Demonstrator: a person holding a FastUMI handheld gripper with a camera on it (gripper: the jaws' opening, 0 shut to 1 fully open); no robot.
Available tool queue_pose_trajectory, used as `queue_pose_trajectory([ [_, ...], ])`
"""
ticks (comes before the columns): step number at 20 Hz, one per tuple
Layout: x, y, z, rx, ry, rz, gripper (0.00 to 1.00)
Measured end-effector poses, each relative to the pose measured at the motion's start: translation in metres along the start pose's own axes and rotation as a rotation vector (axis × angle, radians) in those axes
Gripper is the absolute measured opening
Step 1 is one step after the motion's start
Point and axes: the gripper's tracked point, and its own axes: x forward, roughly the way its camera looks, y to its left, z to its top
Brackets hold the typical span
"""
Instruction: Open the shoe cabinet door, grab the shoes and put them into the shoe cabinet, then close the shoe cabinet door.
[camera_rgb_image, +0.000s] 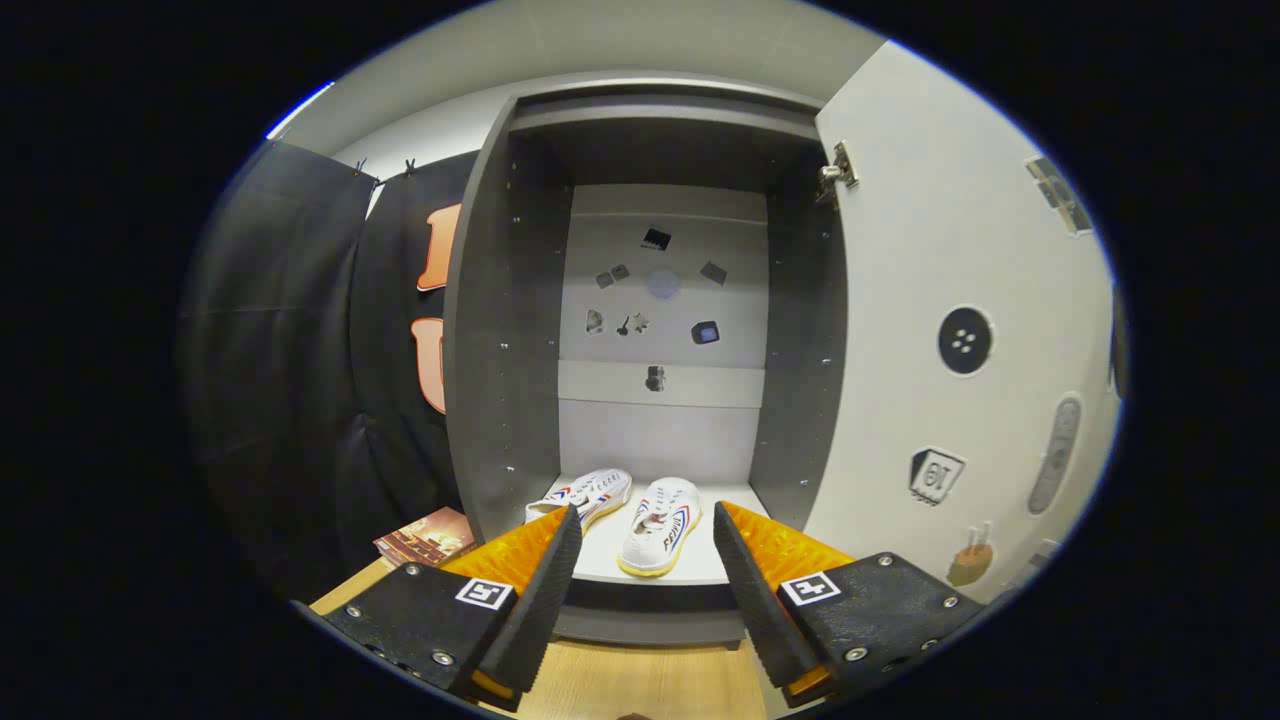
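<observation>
While hand-held gripper (645, 540) gapes, shoes (660, 522) sit inside cabinet (500, 350).

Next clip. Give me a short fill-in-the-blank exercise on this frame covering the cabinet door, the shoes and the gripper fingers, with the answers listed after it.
1. The shoe cabinet door stands ____.
2. The number of white shoes on the cabinet's bottom shelf is ____.
3. The gripper has its fingers spread apart, so it is ____ and holds nothing.
4. The shoes lie just ____ the fingertips, inside the cabinet.

Missing words: open; two; open; beyond
</observation>
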Motion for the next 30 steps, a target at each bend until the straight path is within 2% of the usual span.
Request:
queue_pose_trajectory([
  [8, -0.121, -0.049, 0.018, 0.028, -0.075, -0.014, 0.86],
  [13, -0.203, -0.099, 0.002, 0.042, -0.058, -0.037, 0.85],
  [17, -0.241, -0.148, -0.015, 0.043, -0.054, -0.147, 0.85],
  [20, -0.255, -0.183, -0.022, 0.043, -0.055, -0.212, 0.85],
  [23, -0.251, -0.216, -0.03, 0.053, -0.059, -0.247, 0.85],
  [28, -0.216, -0.255, -0.047, 0.042, -0.032, -0.267, 0.85],
  [30, -0.202, -0.256, -0.052, 0.066, -0.018, -0.239, 0.86],
])
